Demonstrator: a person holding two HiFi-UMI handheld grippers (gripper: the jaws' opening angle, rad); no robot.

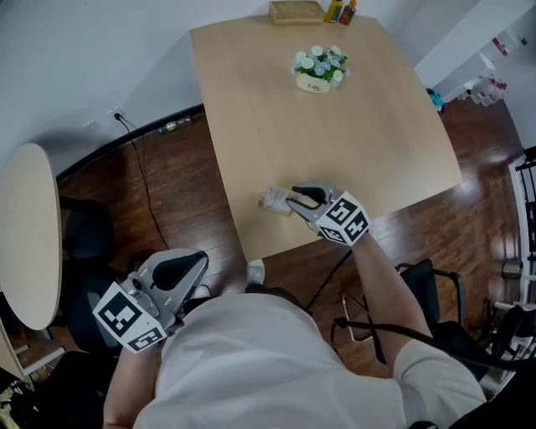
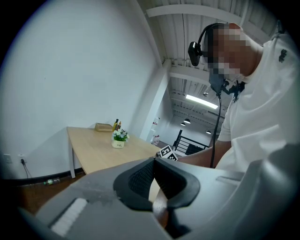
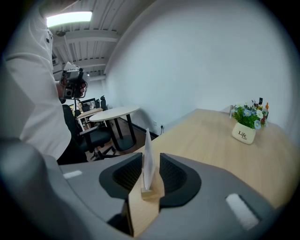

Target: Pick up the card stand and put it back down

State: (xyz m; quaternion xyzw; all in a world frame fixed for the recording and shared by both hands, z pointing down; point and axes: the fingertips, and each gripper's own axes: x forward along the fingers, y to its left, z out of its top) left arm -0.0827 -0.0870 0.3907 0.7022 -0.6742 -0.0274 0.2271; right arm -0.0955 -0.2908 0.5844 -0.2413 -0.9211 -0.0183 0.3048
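Note:
The card stand (image 1: 275, 201), a white card upright in a small wooden base, stands on the light wooden table (image 1: 352, 142) close to its near edge. My right gripper (image 1: 293, 199) reaches it from the right. In the right gripper view the card stand (image 3: 148, 157) rises between the two dark pads, with a slim gap on each side, so the jaws are open around it. My left gripper (image 1: 188, 261) hangs low at the left, off the table and beside the person's body. Its pads (image 2: 140, 176) meet at the tips with nothing held.
A white pot of flowers (image 1: 316, 69) sits toward the table's far end. A wooden box (image 1: 295, 12) and small bottles (image 1: 341, 11) stand at the far edge. A round table (image 1: 29, 235) and a black chair (image 1: 84, 243) are on the left, and another chair (image 1: 435, 293) on the right.

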